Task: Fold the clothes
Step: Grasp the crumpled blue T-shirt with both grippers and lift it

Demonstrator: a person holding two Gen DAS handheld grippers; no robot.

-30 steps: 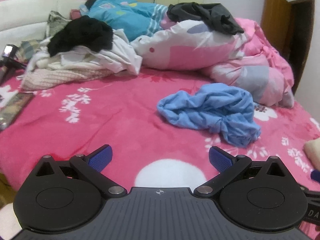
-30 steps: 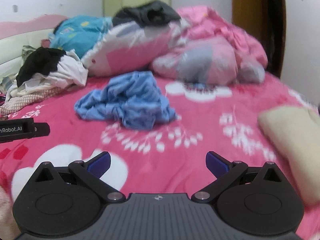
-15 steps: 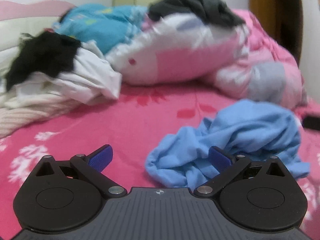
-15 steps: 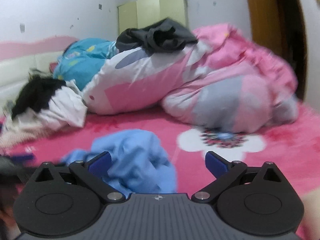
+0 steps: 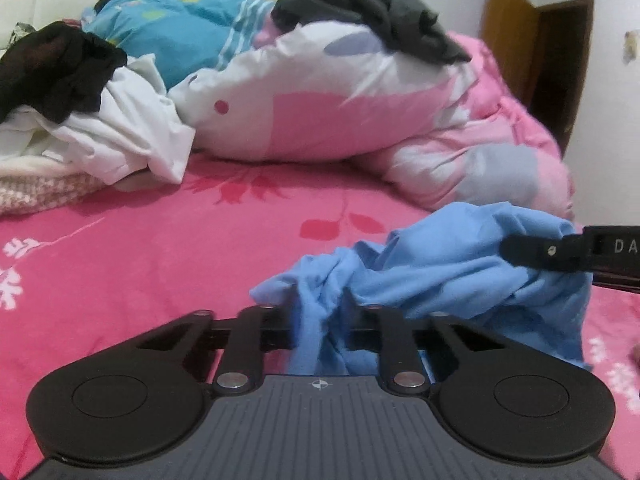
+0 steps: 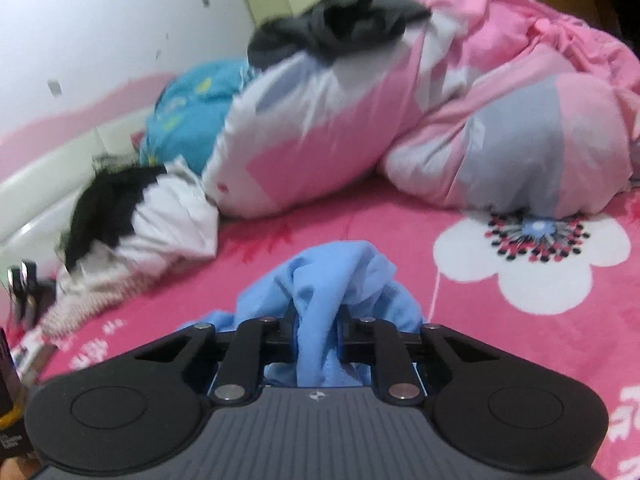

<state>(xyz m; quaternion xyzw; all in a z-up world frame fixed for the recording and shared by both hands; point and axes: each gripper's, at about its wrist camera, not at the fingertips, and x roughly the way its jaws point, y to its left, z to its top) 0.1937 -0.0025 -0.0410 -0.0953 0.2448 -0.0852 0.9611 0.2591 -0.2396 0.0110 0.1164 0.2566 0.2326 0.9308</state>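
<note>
Both grippers are clamped on one crumpled blue garment [image 5: 460, 268]: left gripper [image 5: 320, 328] pinches its near fold, right gripper [image 6: 318, 332] another bunch. It lies on the pink floral bedspread [image 5: 180, 248], with bare cover to its left. Beyond sit one clothes pile [image 5: 92, 128] and one bundled duvet [image 5: 340, 112].

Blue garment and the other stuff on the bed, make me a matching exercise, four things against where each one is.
Things:
1. blue garment
2. dark grey clothing
3. black garment
4. teal bedding

Places:
A. on the white clothes pile
B. pinched in both grippers
C. behind the pink and white duvet
D. on top of the pink and white duvet

Pairs: 1-B, 2-D, 3-A, 4-C
</note>
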